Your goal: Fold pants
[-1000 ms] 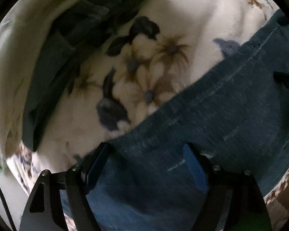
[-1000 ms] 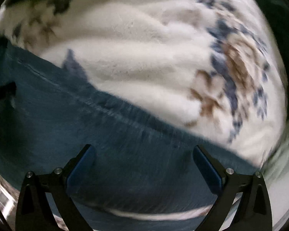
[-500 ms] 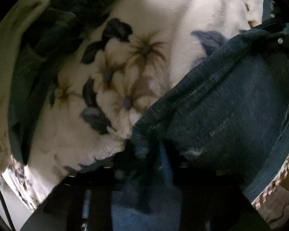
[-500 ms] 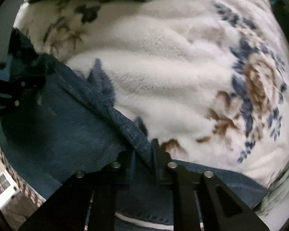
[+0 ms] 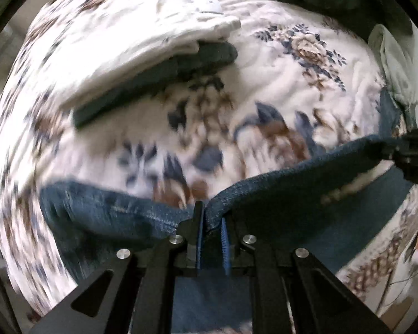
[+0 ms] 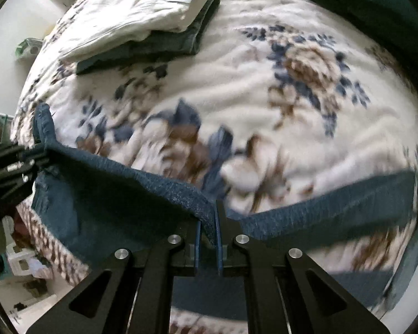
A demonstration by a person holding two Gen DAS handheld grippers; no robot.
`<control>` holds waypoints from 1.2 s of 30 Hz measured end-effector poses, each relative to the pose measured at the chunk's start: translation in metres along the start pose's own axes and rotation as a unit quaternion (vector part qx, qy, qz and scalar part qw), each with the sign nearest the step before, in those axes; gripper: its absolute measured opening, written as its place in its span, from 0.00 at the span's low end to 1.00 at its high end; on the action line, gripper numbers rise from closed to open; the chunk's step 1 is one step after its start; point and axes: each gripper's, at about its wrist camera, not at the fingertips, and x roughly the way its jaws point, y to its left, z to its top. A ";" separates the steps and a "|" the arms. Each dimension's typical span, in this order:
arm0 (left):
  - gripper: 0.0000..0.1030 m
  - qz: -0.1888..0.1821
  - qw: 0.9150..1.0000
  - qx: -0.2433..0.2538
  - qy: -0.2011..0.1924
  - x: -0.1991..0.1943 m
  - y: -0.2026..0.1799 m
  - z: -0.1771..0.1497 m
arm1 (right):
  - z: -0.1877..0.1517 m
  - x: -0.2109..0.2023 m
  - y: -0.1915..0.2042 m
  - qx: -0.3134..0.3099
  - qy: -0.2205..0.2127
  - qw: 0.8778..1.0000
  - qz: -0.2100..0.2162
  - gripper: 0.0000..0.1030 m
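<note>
left tongs (image 5: 210, 222) clamp jeans (image 5: 292, 194) edge | right tongs (image 6: 209, 222) clamp jeans edge | over floral blanket (image 6: 237, 83)

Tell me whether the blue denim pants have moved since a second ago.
Yes. The blue denim pants, then flat on the white floral blanket, now hang lifted above it, pinched by both grippers.

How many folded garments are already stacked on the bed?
2: a white garment on top, a dark teal garment directly beneath it, at the bed's far left. More may be hidden.
</note>
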 end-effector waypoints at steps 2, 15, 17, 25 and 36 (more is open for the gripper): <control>0.08 -0.001 1.000 -0.030 0.002 0.003 -0.015 -0.032 | -0.036 -0.015 0.010 0.000 0.000 1.000 -0.005 0.08; 0.12 0.004 0.979 -0.173 0.107 0.123 -0.030 -0.141 | -0.173 0.071 0.043 -0.014 0.080 0.995 -0.058 0.09; 0.14 0.010 0.979 -0.171 0.107 0.123 -0.033 -0.140 | -0.174 0.077 0.036 0.009 0.090 0.995 -0.051 0.10; 0.86 0.031 0.972 -0.211 0.094 0.078 -0.040 -0.155 | -0.184 0.050 0.019 0.073 0.096 0.993 -0.015 0.54; 0.89 0.105 0.982 -0.158 0.018 0.024 -0.077 -0.100 | -0.185 -0.025 -0.032 0.167 0.043 0.982 -0.070 0.98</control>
